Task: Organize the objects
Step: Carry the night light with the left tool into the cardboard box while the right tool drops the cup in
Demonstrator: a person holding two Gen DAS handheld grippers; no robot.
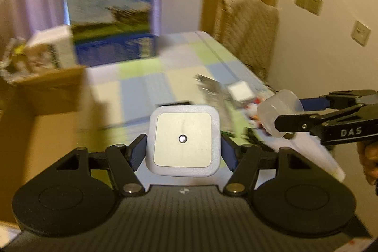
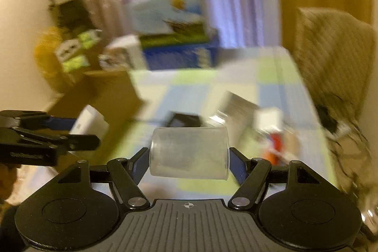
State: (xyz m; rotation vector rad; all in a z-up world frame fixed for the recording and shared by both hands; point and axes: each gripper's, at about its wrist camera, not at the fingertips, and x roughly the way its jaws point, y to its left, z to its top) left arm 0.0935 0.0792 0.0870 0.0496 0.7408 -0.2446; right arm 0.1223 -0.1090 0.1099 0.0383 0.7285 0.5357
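Checked pastel tablecloth [image 1: 146,77] is blurring beneath you: left gripper [image 1: 183,148] is clamping the white square plug-in light [image 1: 183,139], right gripper [image 2: 189,155] the clear plastic cup [image 2: 189,152]; keep both level while heading far left towards the brown cardboard box [image 1: 54,96].

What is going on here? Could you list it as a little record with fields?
Left tongs: shut on a white square device
Right tongs: shut on a clear plastic cup, held sideways
Surface: table with checked cloth
Left of table: open cardboard box
Far end: blue printed box
Picture quality: blurred
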